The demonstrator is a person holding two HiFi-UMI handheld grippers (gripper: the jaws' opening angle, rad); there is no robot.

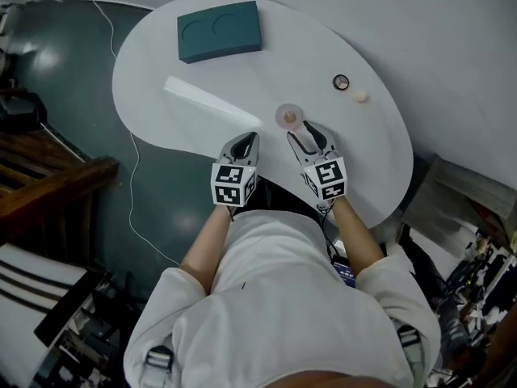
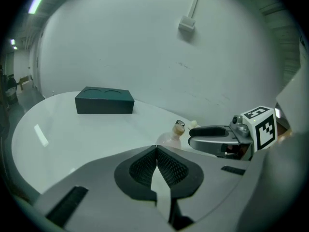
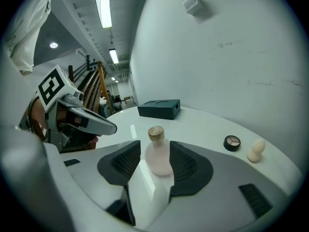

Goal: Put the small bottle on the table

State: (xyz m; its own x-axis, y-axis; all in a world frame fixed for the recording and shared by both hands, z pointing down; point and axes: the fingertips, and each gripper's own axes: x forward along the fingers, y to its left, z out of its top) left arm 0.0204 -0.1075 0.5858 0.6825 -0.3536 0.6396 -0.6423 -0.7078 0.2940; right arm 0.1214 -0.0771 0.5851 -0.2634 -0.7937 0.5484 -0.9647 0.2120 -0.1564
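The small pale pink bottle (image 3: 158,153) with a cork-coloured cap stands upright on the white table (image 1: 161,55). It sits between the jaws of my right gripper (image 3: 157,159). A thin gap shows at the left pad and the right pad lies close beside it, so the gripper is open. In the head view the bottle (image 1: 289,117) is just ahead of the right gripper (image 1: 300,132). My left gripper (image 1: 250,138) rests beside it to the left, shut with nothing between its pads (image 2: 145,166). The left gripper view shows the bottle (image 2: 173,137) and the right gripper (image 2: 212,132).
A dark green box (image 1: 220,31) with two round hollows lies at the table's far side. A small round compact (image 1: 341,82) and a cream egg-shaped sponge (image 1: 360,96) lie to the right. Wooden furniture (image 1: 48,176) stands left of the table on the dark floor.
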